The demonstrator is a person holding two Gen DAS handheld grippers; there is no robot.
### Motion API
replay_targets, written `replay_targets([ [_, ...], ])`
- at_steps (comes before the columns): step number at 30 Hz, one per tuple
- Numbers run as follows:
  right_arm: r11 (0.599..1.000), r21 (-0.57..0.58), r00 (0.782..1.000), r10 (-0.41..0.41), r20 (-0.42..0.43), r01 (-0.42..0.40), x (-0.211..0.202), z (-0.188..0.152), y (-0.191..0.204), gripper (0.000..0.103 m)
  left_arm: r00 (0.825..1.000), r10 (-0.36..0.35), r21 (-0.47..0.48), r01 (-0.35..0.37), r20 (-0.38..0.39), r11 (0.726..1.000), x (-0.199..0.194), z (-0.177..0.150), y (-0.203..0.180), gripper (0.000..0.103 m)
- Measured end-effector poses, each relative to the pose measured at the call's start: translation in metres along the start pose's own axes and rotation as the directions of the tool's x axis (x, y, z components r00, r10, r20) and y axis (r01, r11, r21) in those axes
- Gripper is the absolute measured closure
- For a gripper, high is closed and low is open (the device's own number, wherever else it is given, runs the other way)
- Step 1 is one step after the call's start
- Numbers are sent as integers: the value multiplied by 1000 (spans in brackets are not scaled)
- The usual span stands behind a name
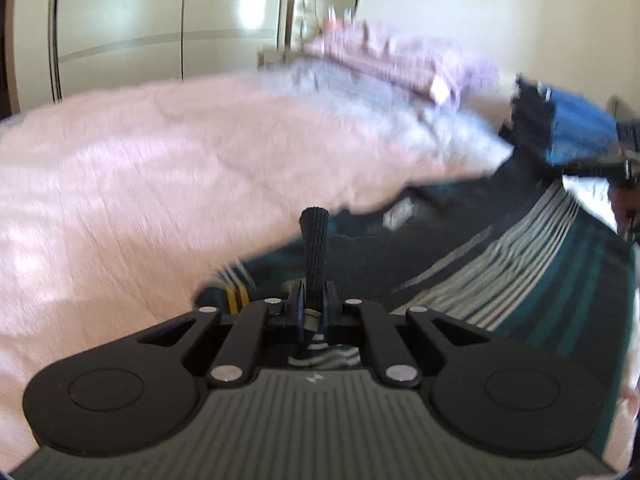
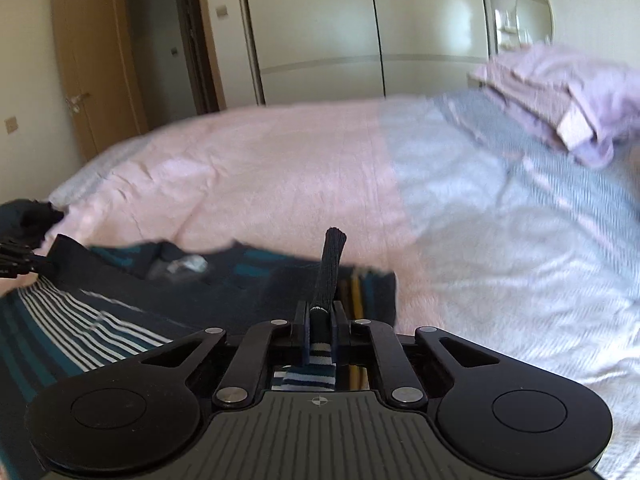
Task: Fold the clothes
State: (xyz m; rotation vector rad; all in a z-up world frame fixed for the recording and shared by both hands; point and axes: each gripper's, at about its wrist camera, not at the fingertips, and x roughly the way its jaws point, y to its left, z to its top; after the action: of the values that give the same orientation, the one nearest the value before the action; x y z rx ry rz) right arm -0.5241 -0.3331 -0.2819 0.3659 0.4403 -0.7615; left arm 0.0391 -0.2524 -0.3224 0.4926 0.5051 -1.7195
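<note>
A dark navy shirt [image 1: 500, 248] with teal and white stripes lies stretched across the pink bedspread [image 1: 140, 180]. My left gripper [image 1: 314, 300] is shut on one ribbed edge of it, and a strip of dark fabric sticks up between the fingers. In the right wrist view my right gripper [image 2: 320, 316] is shut on another ribbed edge of the same shirt [image 2: 80, 320]. The other gripper [image 1: 616, 168] shows at the far right of the left wrist view. Both views are blurred by motion.
Folded purple clothes [image 2: 560, 92] sit on a grey-white blanket [image 2: 500, 220] at the far side of the bed. A blue item [image 1: 576, 128] lies near the right gripper. A white wardrobe [image 2: 360, 20] and a wooden door [image 2: 92, 60] stand behind.
</note>
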Motion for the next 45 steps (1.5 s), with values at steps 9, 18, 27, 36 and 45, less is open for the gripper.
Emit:
replay_targets([
  [9, 998, 38, 988, 41, 148, -47, 9, 45, -16, 96, 993, 66, -85, -58, 99, 995, 9, 29, 38, 97],
  [18, 997, 74, 998, -19, -54, 23, 83, 10, -39, 95, 994, 94, -96, -100, -58, 990, 67, 0, 47, 92],
  [27, 994, 0, 993, -114, -9, 114, 18, 27, -11, 95, 987, 160, -170, -162, -26, 972, 8, 8, 58, 90],
  [36, 994, -41, 994, 101, -32, -103, -35, -16, 85, 93, 999, 14, -15, -13, 38, 1000, -93, -22, -15, 89],
  [45, 997, -36, 991, 63, -117, -68, -37, -86, 105, 90, 989, 98, 303, -61, -109, 951, -91, -89, -87, 84],
])
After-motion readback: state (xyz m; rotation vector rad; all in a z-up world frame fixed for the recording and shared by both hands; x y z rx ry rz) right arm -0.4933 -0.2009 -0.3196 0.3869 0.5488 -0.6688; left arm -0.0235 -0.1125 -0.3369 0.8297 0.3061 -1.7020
